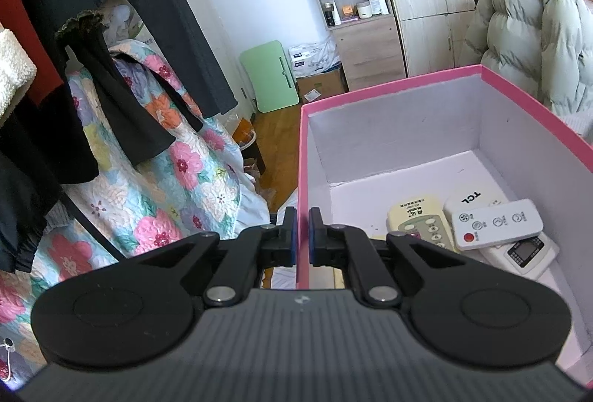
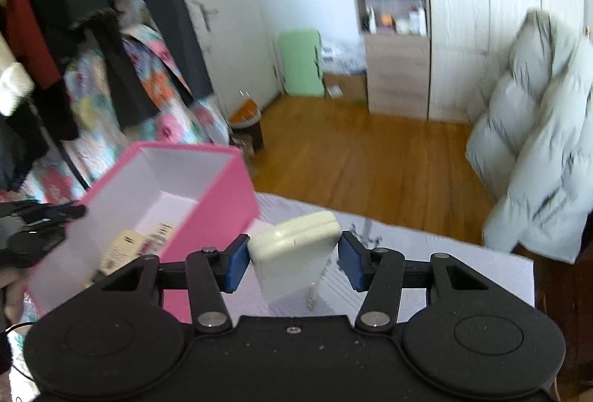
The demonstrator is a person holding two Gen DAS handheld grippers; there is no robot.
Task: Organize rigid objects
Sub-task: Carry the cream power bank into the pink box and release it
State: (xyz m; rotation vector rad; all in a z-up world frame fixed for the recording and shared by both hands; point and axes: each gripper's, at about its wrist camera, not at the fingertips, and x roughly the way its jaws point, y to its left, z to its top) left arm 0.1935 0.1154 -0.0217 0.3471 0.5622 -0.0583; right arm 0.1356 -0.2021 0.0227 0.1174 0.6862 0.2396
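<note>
Blue-padded jaws of the right gripper (image 2: 292,263) clamp a cream remote (image 2: 294,255), lifted beside the pink box (image 2: 218,205). Left gripper (image 1: 302,237) jaws pinch the box's near pink wall. Inside lie three remotes (image 1: 496,224) on its white floor.
</note>
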